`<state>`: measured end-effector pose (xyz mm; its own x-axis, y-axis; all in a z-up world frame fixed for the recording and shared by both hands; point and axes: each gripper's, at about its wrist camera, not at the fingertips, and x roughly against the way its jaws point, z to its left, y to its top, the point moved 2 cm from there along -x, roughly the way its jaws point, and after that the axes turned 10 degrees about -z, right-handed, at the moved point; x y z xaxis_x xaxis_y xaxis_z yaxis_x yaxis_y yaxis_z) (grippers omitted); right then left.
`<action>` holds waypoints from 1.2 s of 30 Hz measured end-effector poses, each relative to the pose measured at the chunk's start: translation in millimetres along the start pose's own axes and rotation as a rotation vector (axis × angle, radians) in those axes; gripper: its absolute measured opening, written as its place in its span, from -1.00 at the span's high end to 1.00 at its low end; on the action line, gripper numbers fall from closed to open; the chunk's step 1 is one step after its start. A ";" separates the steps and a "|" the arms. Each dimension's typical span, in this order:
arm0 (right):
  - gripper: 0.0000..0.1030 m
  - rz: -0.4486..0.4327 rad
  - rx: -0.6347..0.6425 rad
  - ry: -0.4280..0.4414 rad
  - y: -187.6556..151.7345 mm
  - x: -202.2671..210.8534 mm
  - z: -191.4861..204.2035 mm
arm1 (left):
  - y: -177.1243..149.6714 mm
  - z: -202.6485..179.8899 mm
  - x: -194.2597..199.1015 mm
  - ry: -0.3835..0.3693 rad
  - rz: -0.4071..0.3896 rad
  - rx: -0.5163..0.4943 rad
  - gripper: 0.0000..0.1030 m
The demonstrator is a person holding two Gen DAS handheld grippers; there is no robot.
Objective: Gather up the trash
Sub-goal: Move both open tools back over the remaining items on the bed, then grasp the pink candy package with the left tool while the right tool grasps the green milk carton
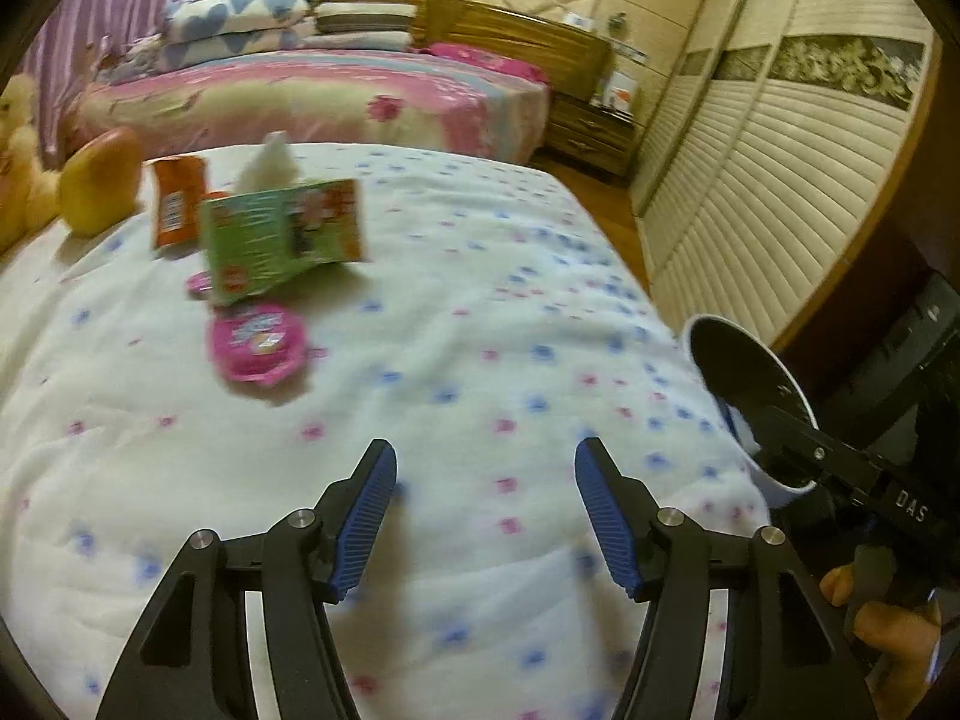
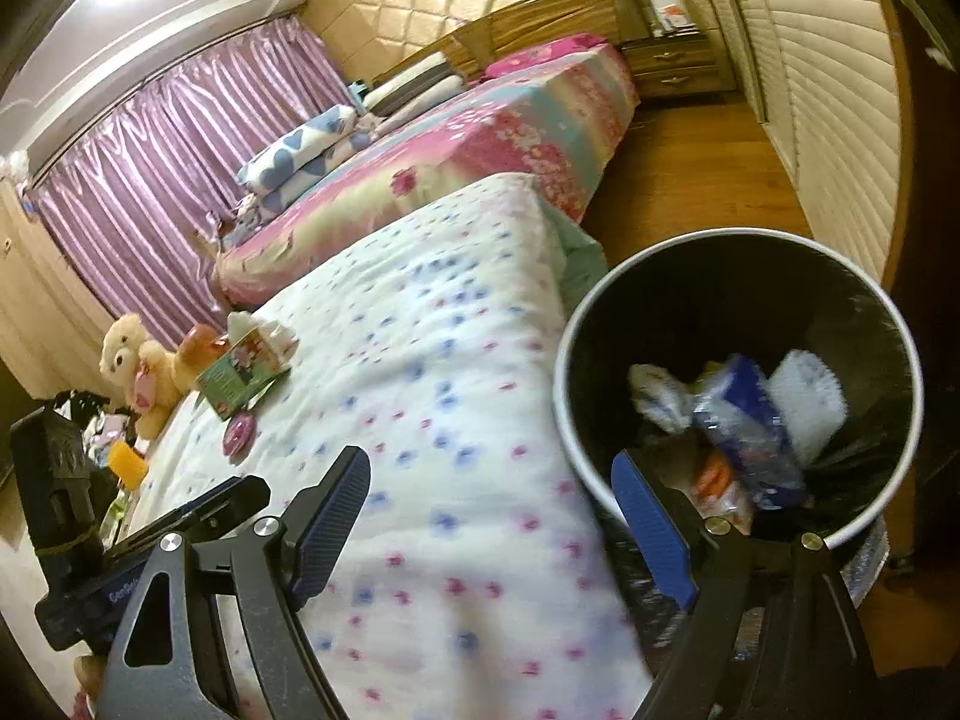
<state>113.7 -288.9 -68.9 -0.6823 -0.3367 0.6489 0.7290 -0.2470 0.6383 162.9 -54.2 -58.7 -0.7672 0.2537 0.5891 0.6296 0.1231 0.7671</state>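
Note:
My left gripper [image 1: 486, 450] stands open over the white dotted blanket [image 1: 480, 300], with nothing between its blue pads. Ahead on the left lie a pink round lid [image 1: 258, 342], a green tissue box [image 1: 282, 234] and an orange packet [image 1: 177, 204]. My right gripper [image 2: 486, 480] is open and empty, astride the bed's edge and the rim of the black-lined trash bin [image 2: 720, 300]. Inside the bin lie a blue and white wrapper [image 2: 744, 420], a white piece [image 2: 807, 402] and other scraps. The bin [image 1: 738, 366] also shows at the right of the left wrist view.
A yellow-orange fruit [image 1: 99, 180] and a plush toy [image 2: 129, 360] sit at the blanket's far left. A pink bed [image 1: 312, 90] with pillows lies beyond. The wooden floor [image 2: 690, 180] runs between the beds and the louvred wardrobe [image 1: 750, 180].

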 end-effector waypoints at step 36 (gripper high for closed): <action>-0.64 0.097 0.124 0.169 -7.8 -73.7 107.4 | 23.7 122.0 -5.4 0.269 0.020 0.025 0.08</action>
<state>152.5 -164.6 -77.2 -0.5826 -0.5038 0.6377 0.7714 -0.0958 0.6291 196.8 64.4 -74.7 -0.7572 -0.0077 0.6532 0.6455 0.1447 0.7499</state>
